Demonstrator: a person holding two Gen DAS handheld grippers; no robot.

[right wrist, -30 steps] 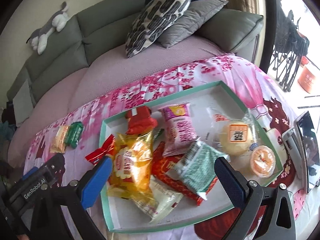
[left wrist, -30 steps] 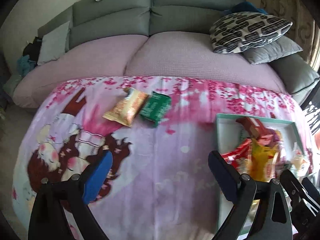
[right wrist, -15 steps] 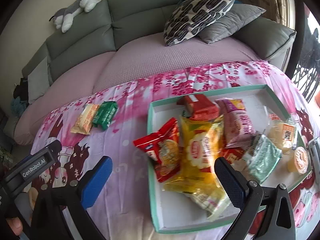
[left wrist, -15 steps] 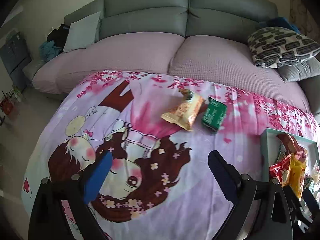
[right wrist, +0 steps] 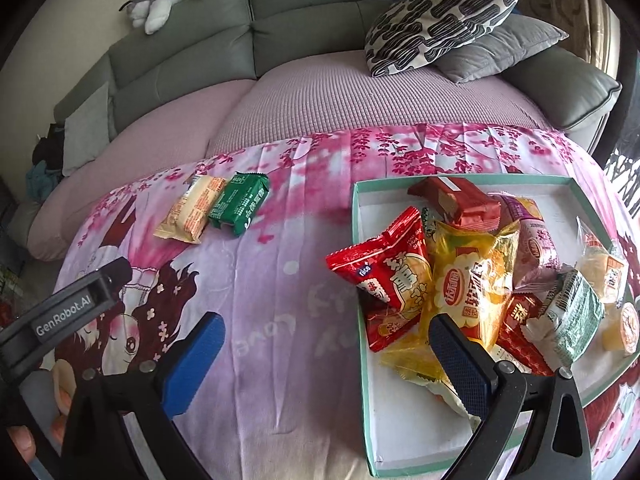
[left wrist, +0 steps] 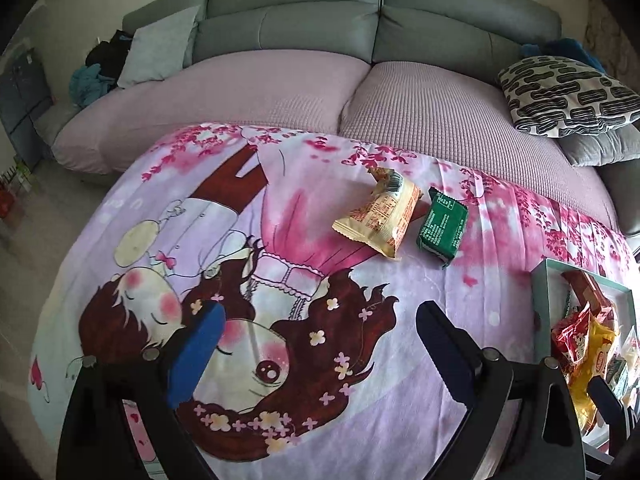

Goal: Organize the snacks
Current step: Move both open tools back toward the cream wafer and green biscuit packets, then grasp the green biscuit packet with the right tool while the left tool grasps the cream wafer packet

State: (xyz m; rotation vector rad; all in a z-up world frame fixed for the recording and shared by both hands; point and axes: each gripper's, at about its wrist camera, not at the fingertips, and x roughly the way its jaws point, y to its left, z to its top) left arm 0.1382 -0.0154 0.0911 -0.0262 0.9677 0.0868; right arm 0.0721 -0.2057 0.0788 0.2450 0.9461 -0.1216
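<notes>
**Both claws empty, two packets laid out, a heap left in the tray**

The left gripper (left wrist: pixel 316 332) hangs with its jaws spread wide and nothing between them, over the cartoon girl printed on the pink-and-lilac blanket (left wrist: pixel 248 208). The right gripper (right wrist: pixel 326 342) is likewise splayed and empty; its right pad sits low centre-right in its own view, in front of the yellow crinkly packet (right wrist: pixel 472 280) at the near side of the tray.

Past the left claw, toward the upper right of its frame, lie the two snacks already set apart: a pale orange-and-cream pillow pack (left wrist: pixel 378 214) with a barcode end, and a dark green foil bar (left wrist: pixel 443 224) just beside it, edges close or barely touching. Both lie flat on the soft cloth.

The mint-rimmed white tray (right wrist: pixel 370 400) fills the right half of the right view, piled with glossy wrappers: a red bag (right wrist: pixel 384 276) leaning over the tray's left rim, a brown-red wafer pack (right wrist: pixel 456 196) at the far side, a purple sachet, a speckled green-white pack, and what looks like a small jelly cup at the far right edge.

My guess is that sorting is early. The next grab wants the right claw closing on a loose top packet, the red one being handiest; the slick film may slide or drag its neighbours.

Behind it all runs a grey sofa (right wrist: pixel 280 28) with a waffle-textured mauve cover.
</notes>
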